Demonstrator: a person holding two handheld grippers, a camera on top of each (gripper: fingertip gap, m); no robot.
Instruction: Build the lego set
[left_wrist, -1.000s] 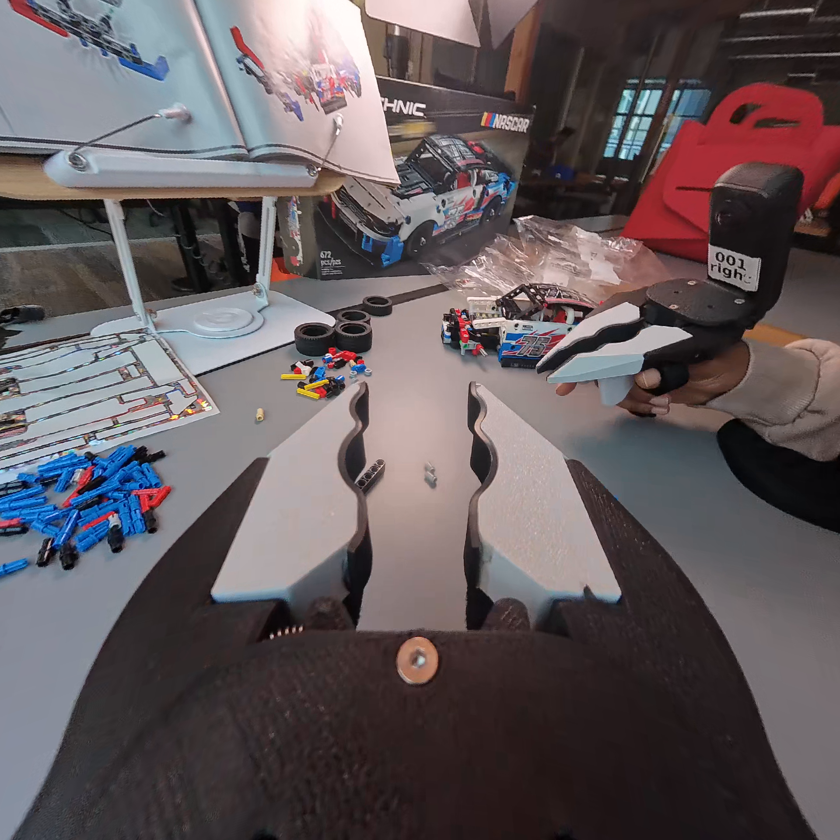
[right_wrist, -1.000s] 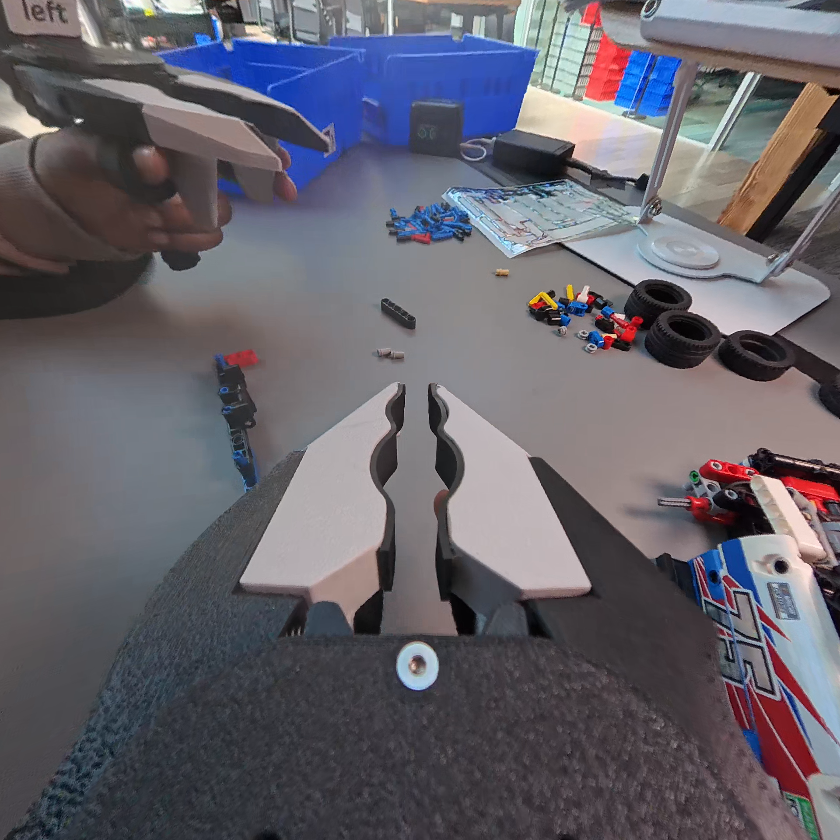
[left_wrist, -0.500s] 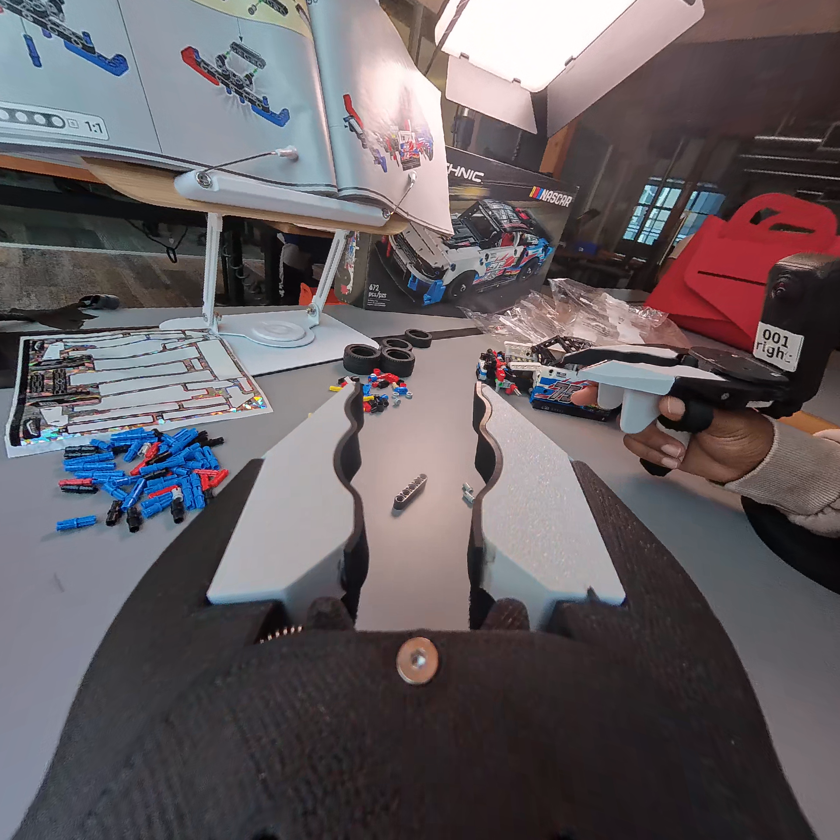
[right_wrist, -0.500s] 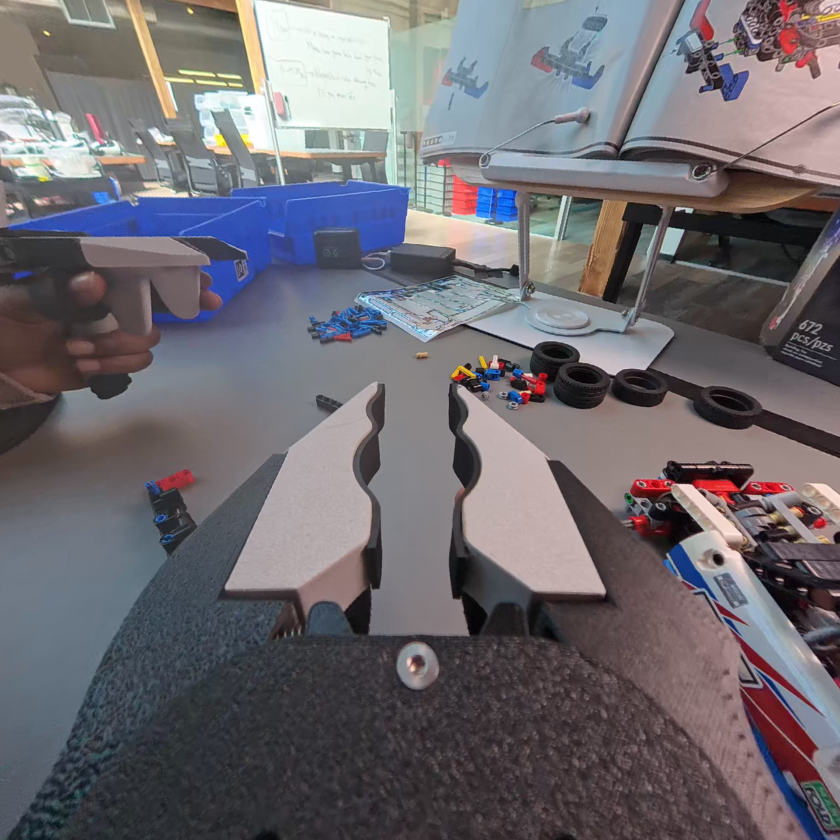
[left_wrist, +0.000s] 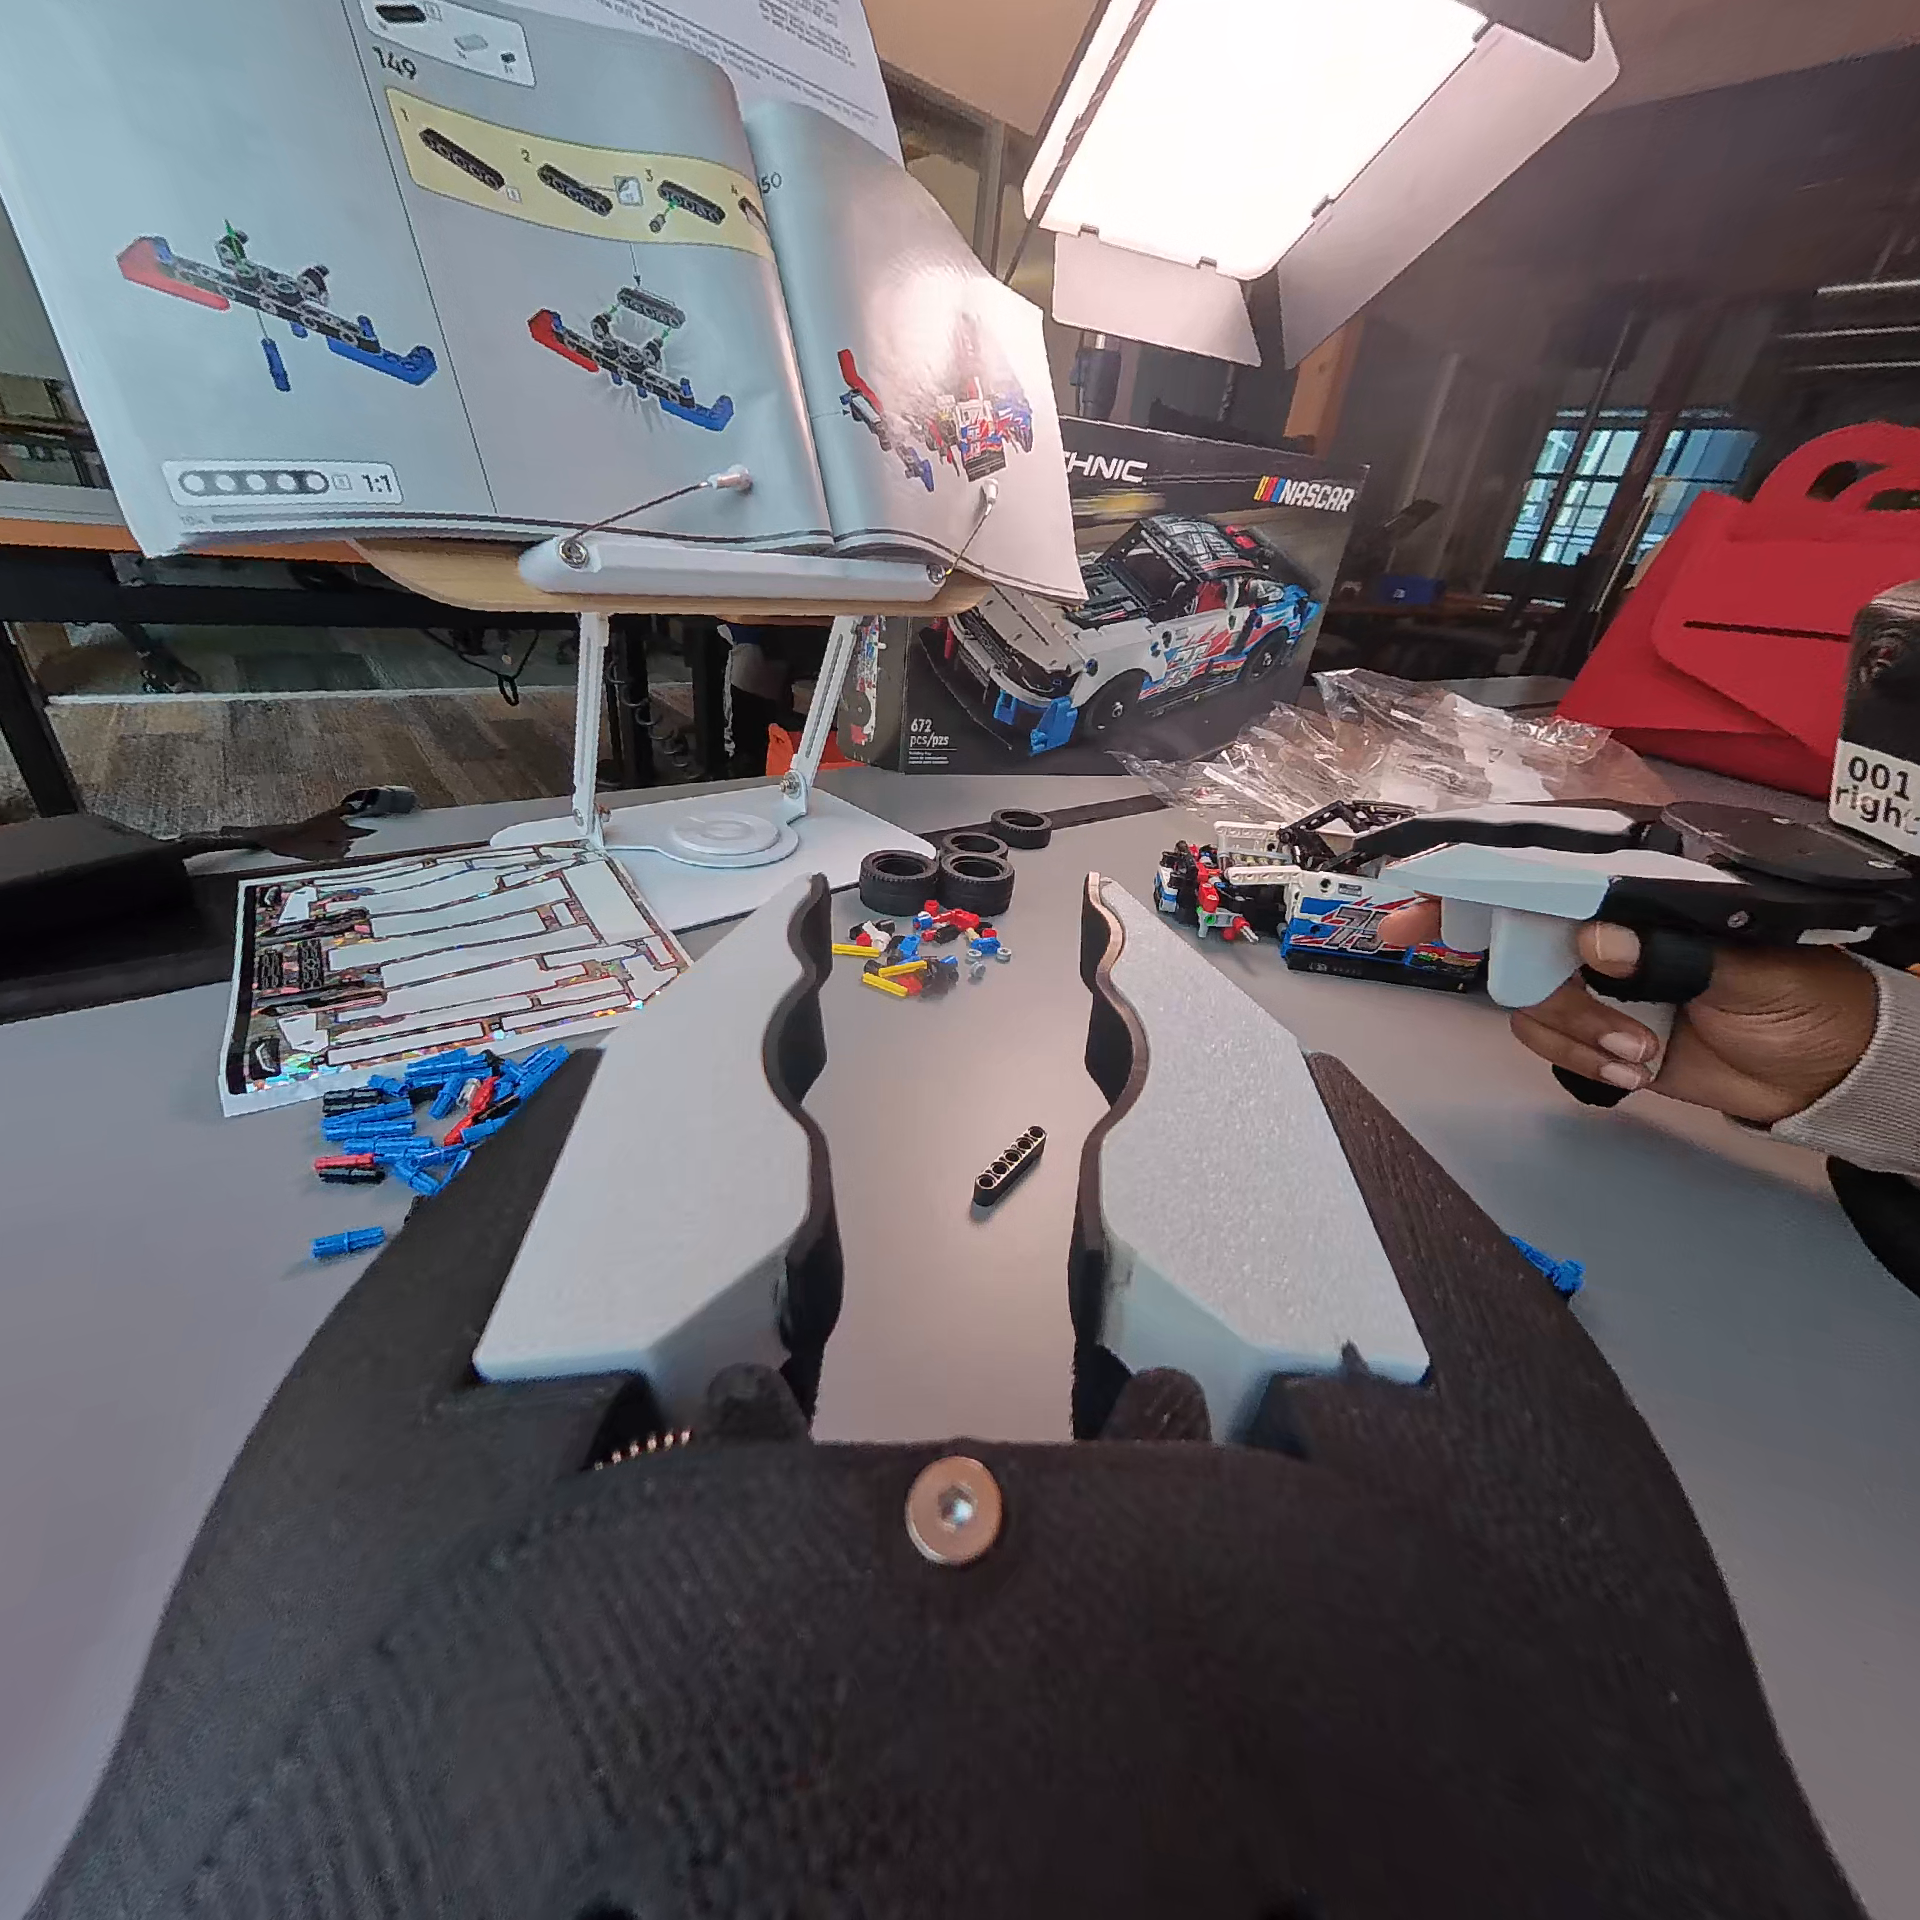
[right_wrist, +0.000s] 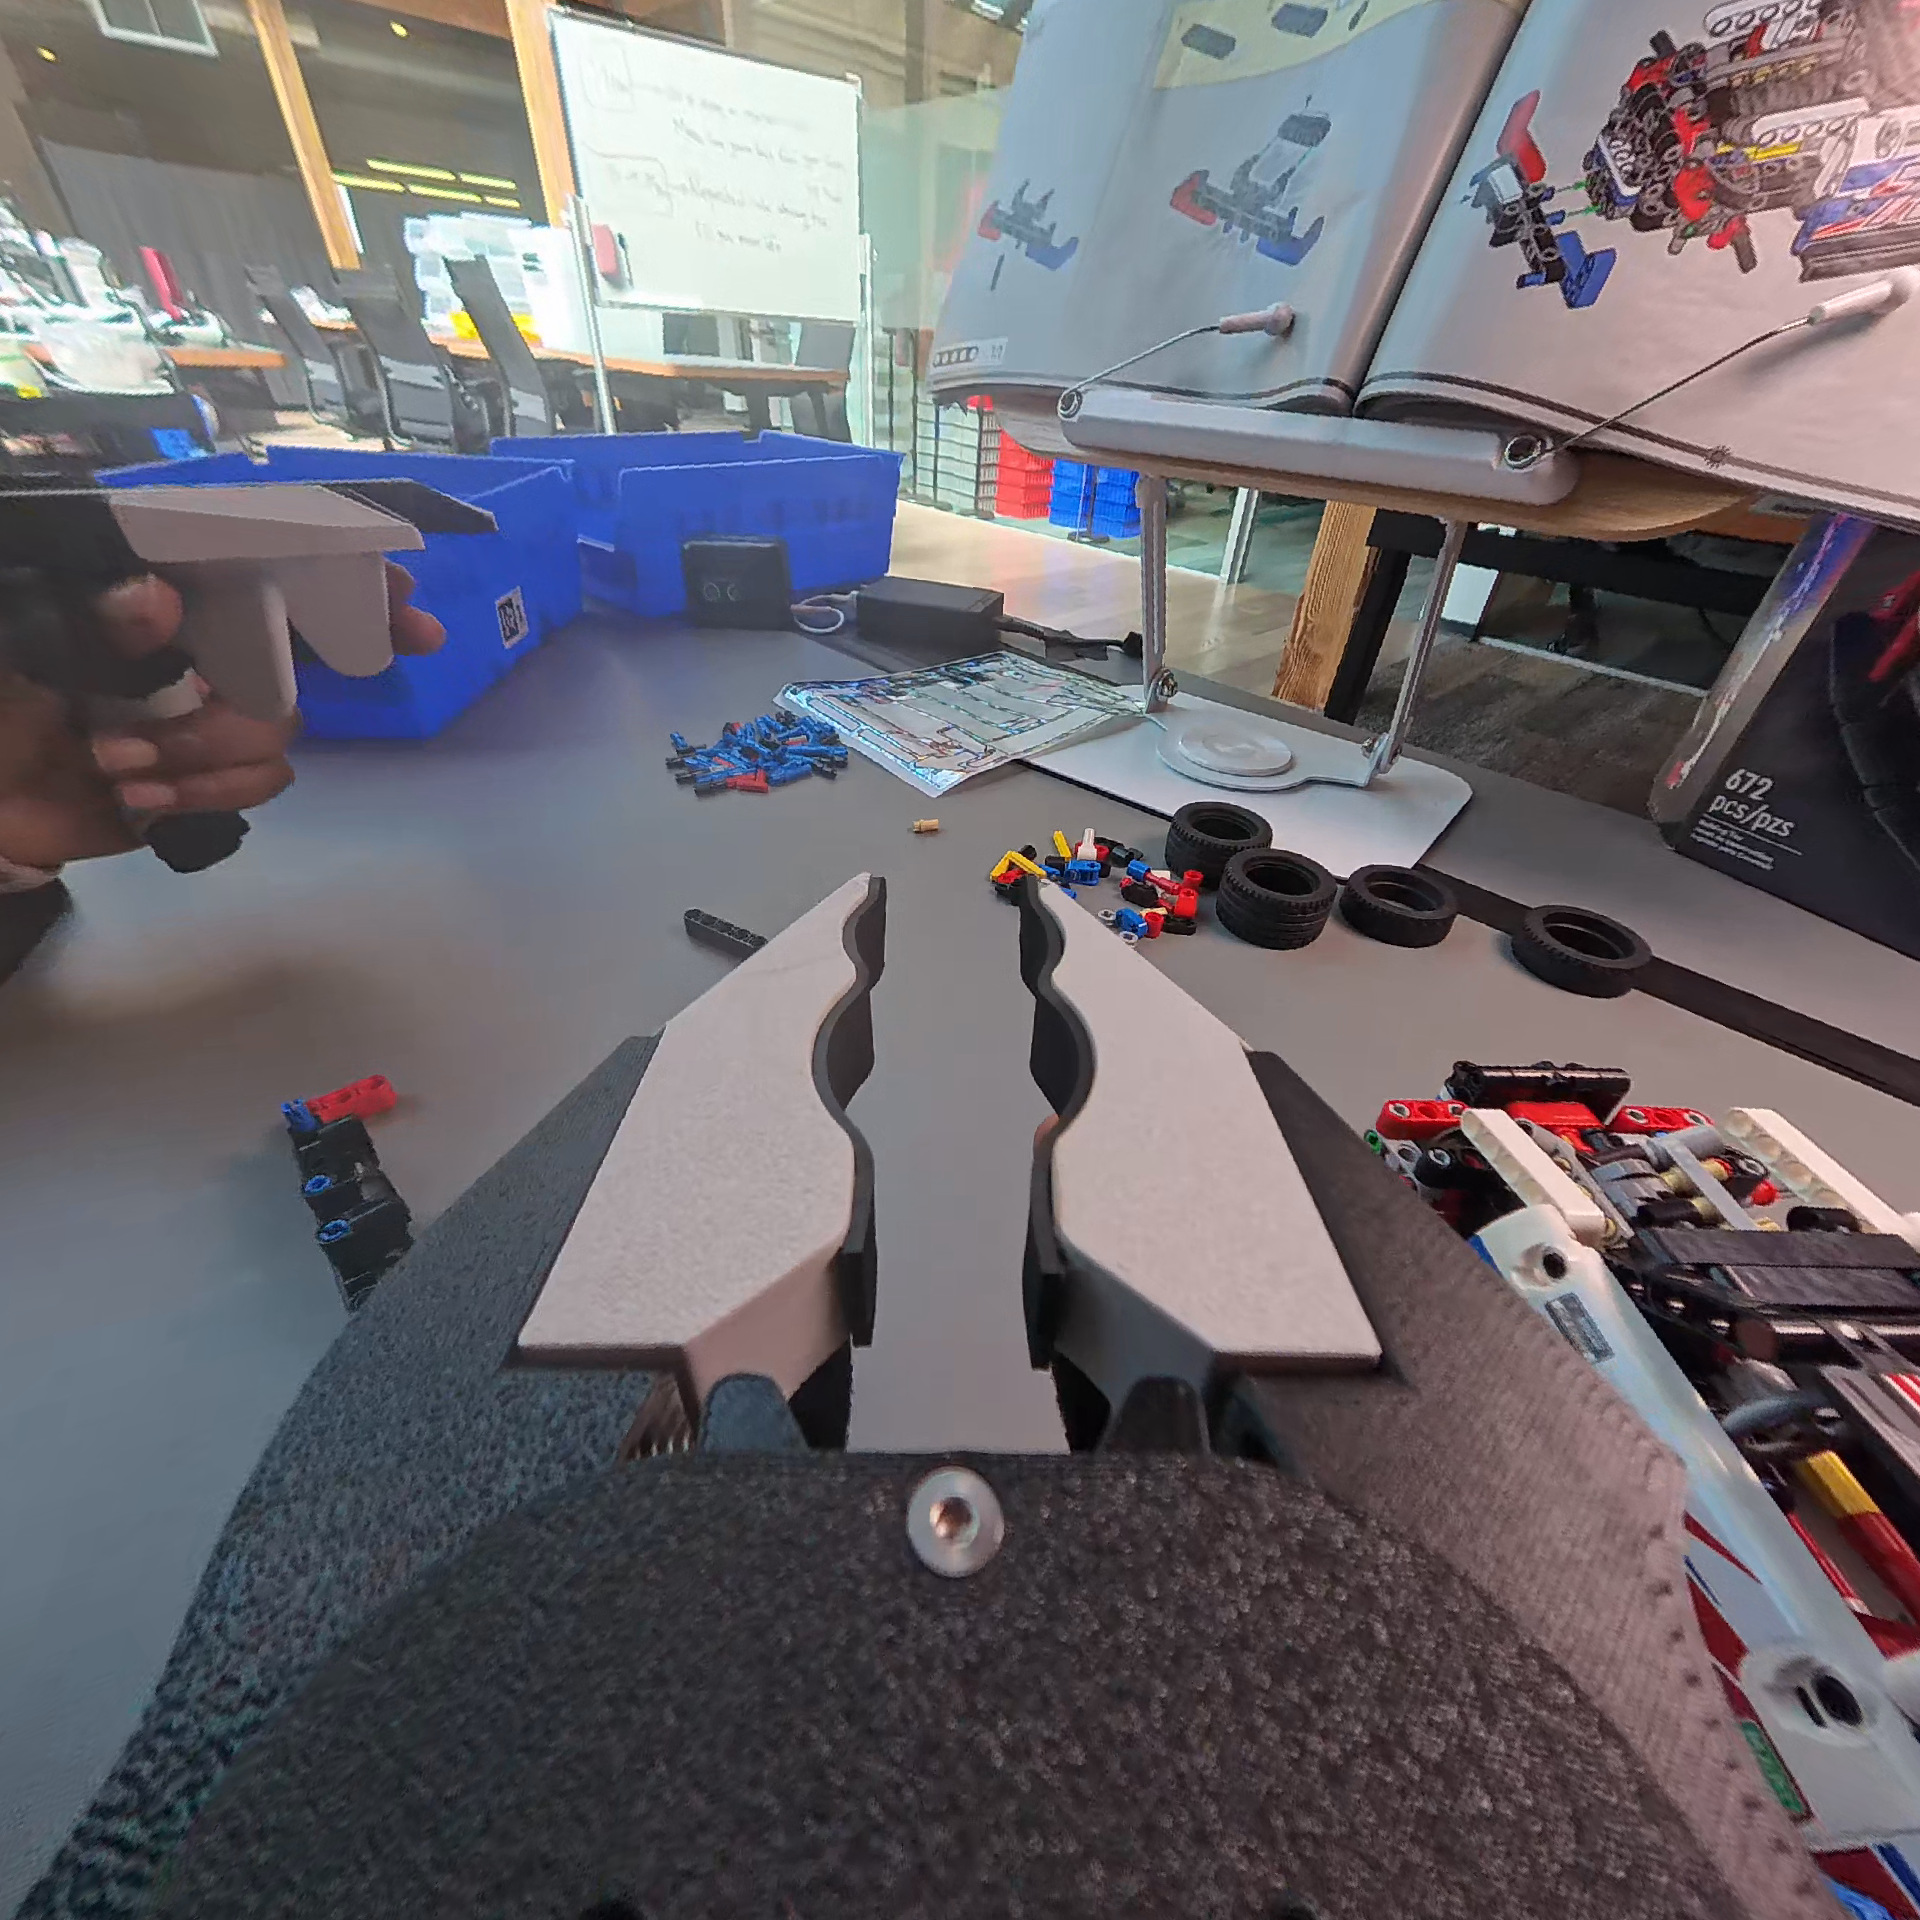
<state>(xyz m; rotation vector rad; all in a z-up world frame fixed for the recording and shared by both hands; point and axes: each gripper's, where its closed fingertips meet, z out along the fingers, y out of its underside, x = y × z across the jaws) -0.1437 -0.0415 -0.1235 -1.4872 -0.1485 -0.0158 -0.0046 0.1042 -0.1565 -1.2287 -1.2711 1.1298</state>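
The half-built white, red and blue brick race car (right_wrist: 1662, 1278) sits on the grey tabletop (right_wrist: 540, 935) just right of the right gripper (right_wrist: 951, 899); its white side panels frame an exposed core of black, grey and red beams. The left gripper (left_wrist: 956, 899) hovers with fingers spread wide, empty, a short black holed beam (left_wrist: 1008, 1166) lying between them. The right gripper's fingers are parted more narrowly, holding nothing

Office/lab: whiteboard (right_wrist: 717, 166), desk chairs (right_wrist: 416, 364)
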